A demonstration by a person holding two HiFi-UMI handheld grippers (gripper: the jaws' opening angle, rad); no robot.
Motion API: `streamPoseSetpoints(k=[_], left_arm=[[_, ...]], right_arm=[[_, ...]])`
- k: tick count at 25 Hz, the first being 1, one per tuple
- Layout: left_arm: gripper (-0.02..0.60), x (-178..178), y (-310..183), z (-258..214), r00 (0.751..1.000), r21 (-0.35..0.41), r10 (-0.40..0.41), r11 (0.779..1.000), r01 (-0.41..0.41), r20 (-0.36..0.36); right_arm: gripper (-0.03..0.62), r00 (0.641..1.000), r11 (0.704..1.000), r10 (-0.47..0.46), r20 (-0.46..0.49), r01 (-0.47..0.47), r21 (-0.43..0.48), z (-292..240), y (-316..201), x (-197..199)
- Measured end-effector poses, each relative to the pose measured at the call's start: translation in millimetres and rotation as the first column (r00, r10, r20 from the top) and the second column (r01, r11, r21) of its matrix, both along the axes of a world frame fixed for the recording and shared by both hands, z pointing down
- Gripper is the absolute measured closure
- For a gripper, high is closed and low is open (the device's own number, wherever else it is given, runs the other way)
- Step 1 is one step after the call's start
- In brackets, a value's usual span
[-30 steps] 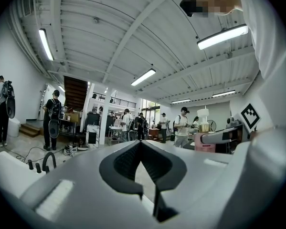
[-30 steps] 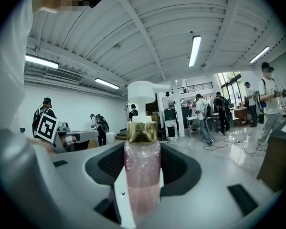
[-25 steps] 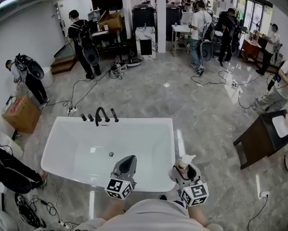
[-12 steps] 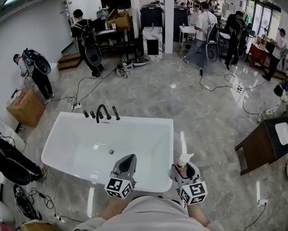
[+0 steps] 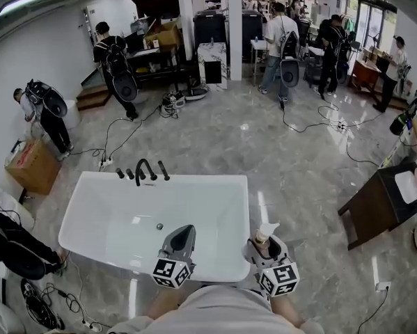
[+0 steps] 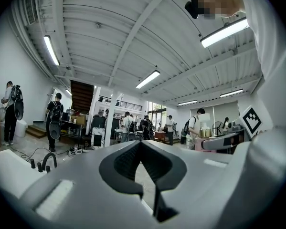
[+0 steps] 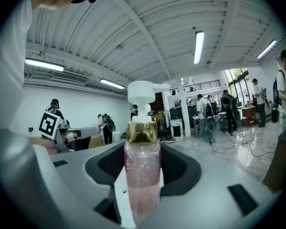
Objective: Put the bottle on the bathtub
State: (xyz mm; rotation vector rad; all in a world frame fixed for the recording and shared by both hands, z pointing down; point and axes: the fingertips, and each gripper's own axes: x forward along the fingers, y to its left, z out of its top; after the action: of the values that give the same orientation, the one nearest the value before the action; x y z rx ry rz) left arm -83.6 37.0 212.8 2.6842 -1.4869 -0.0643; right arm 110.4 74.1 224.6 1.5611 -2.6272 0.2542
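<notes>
Risk centres on the bottle [image 7: 142,175], a tall pump dispenser of pink liquid with a gold collar, clamped upright between the jaws of the right gripper [image 5: 265,248]. It hangs just beside the near right corner of the bathtub [image 5: 83,207], apparently over the floor [image 5: 299,179] rather than over the rim. Release at this position would likely drop it onto the stone. The rim looks narrow, glossy and rounded, so an off-centre or tilted placement could let the bottle topple into the basin or off the outer edge. The tall pump head may raise the tipping tendency. The left gripper [image 5: 181,236], jaws pressed together on nothing, hovers over the near rim and could crowd the landing spot.
</notes>
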Motion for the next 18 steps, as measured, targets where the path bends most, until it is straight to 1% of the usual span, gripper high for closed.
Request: streamPoseSetpoints(k=[4,8,12,14,18], left_arm=[[0.578,-4,-7,1,1.0,0.004,0.003,1.0,-0.003,0.0],[0.578,-8,-12,4,1.0,-0.008,-0.002,1.0,0.002,-0.002],[0.578,-17,-30,9,1.0,-0.016,-0.004,1.0,0.005,0.004],[0.578,-19,-43,19,1.0,-0.034,-0.003,0.999,0.003,0.003],[0.578,-36,-43,47,0.999,-0.119,-0.014,0.993,0.018,0.033]], right_arm=[[0.378,1.0,1.0,0.002,-0.007,-0.002,-0.01,2,1,-4],[0.378,1.0,0.999,-0.001,-0.022,0.0,-0.044,6,4,-5],[0.378,0.999,0.998,0.009,-0.038,-0.011,-0.054,10,-12,-6],[0.378,0.999,0.998,0.014,-0.05,-0.017,-0.057,15,-26,-4],[0.378,0.998,0.995,-0.013,-0.064,0.006,-0.103,36,-32,-18]])
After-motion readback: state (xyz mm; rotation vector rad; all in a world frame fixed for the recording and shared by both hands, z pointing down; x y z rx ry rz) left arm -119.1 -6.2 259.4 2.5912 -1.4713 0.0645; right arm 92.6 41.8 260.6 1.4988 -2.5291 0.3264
